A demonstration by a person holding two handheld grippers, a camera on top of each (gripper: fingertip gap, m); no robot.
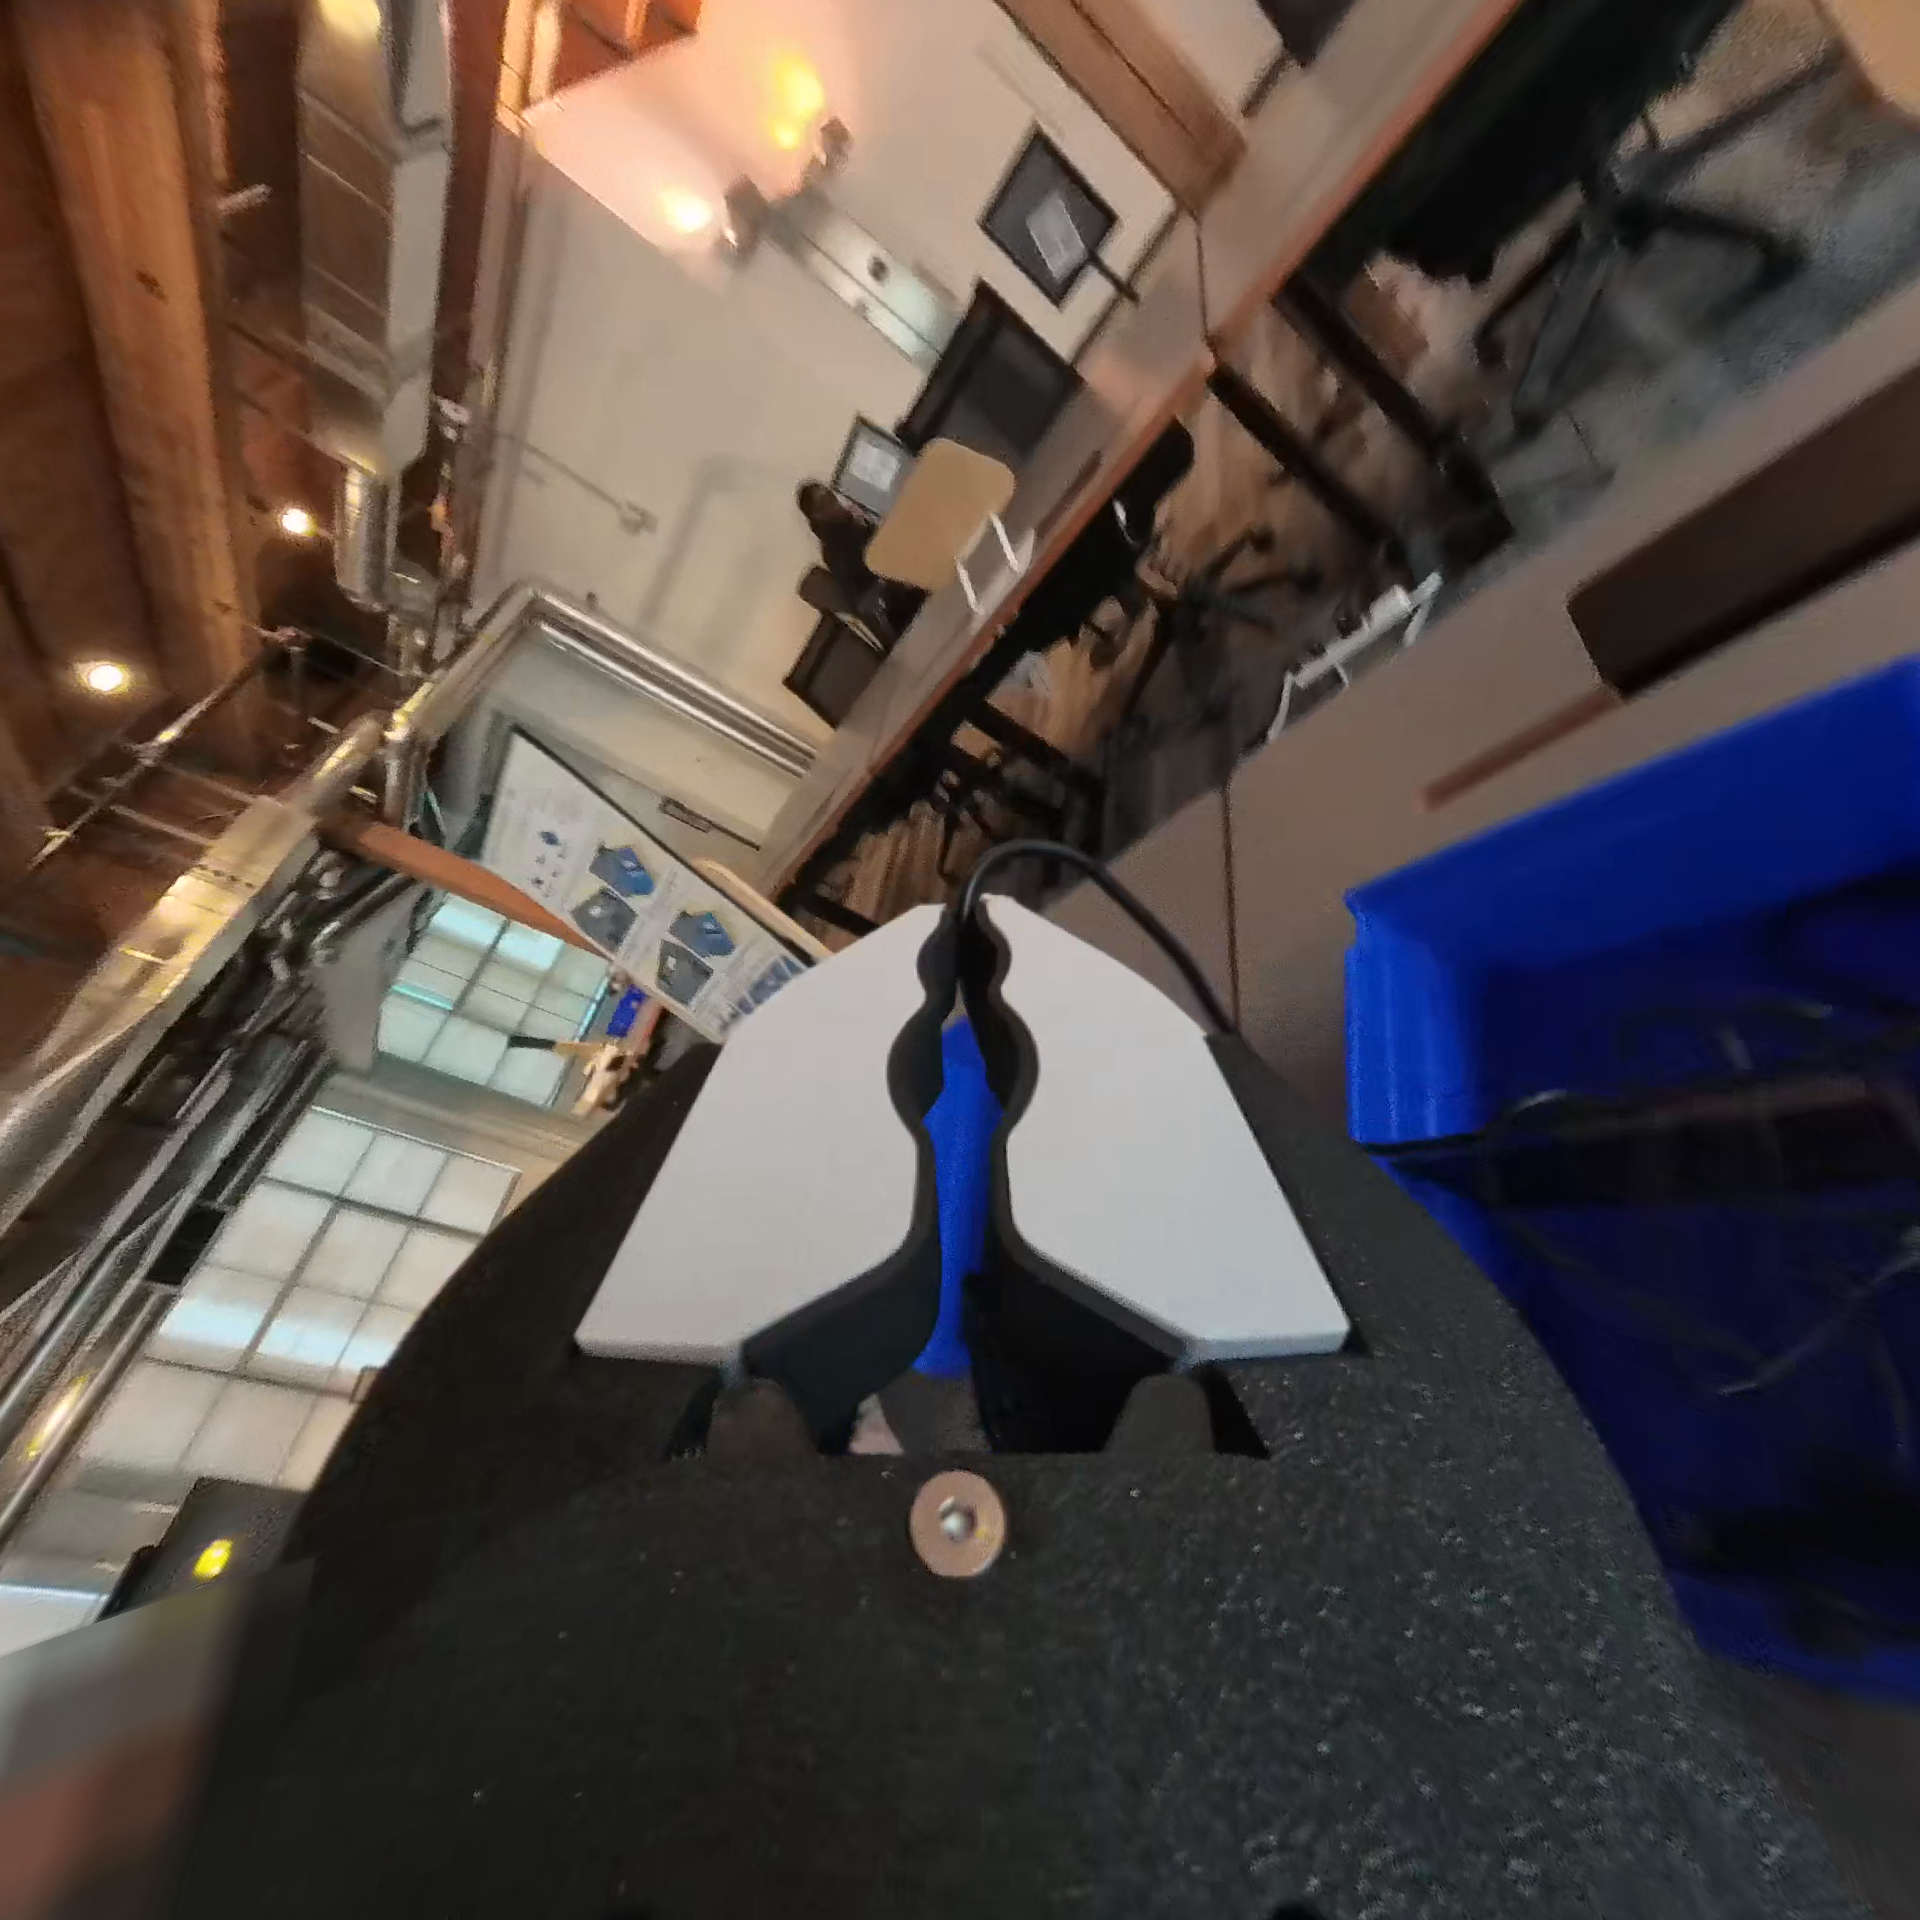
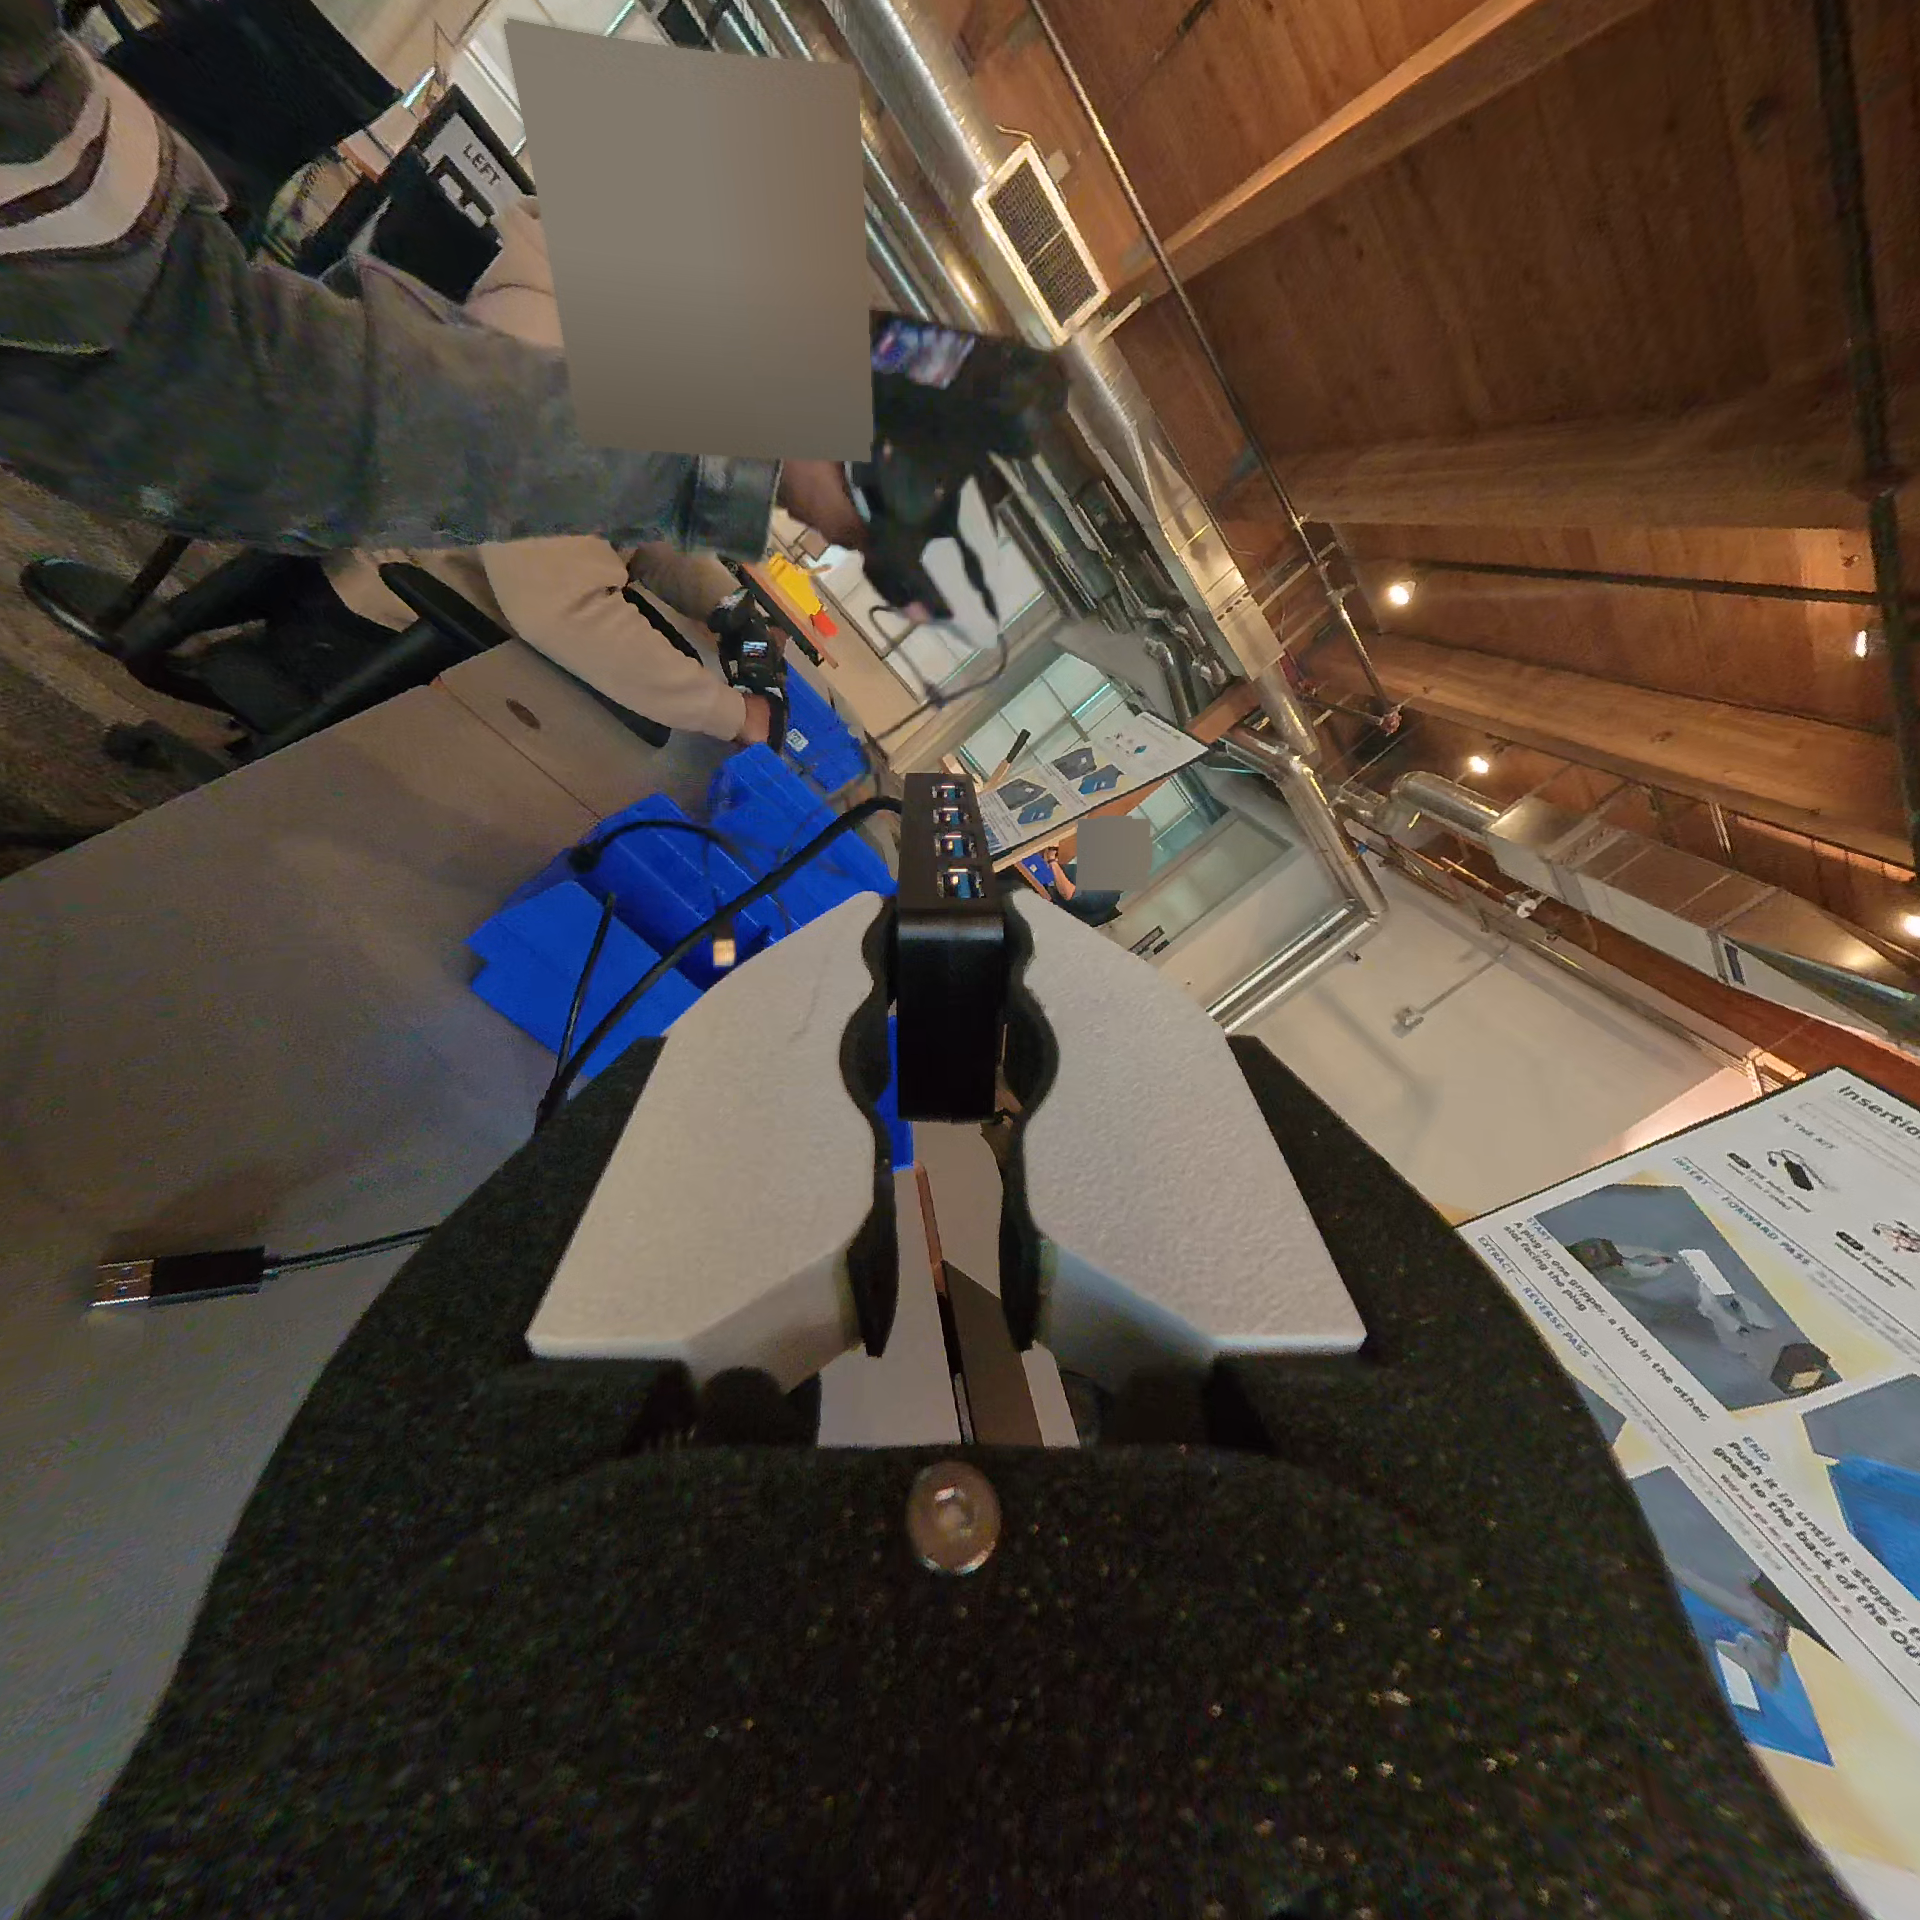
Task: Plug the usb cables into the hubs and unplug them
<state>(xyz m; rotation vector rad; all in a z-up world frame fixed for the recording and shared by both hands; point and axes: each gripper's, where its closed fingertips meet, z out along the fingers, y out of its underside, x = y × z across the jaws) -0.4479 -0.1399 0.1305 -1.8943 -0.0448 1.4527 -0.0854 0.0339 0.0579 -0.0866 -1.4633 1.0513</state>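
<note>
Right tool clamps a black rectangular USB hub between its white fingers, raised off the grey table, the row of blue ports facing up and away from the camera. A loose black USB cable with silver plug lies on the table at left; blue plastic bins sit beyond, thin black cords over them. Left tool is closed on a thin black cable that loops out past the fingertips; the view is tilted and blurred. A blue plastic bin stands just right of it.
</note>
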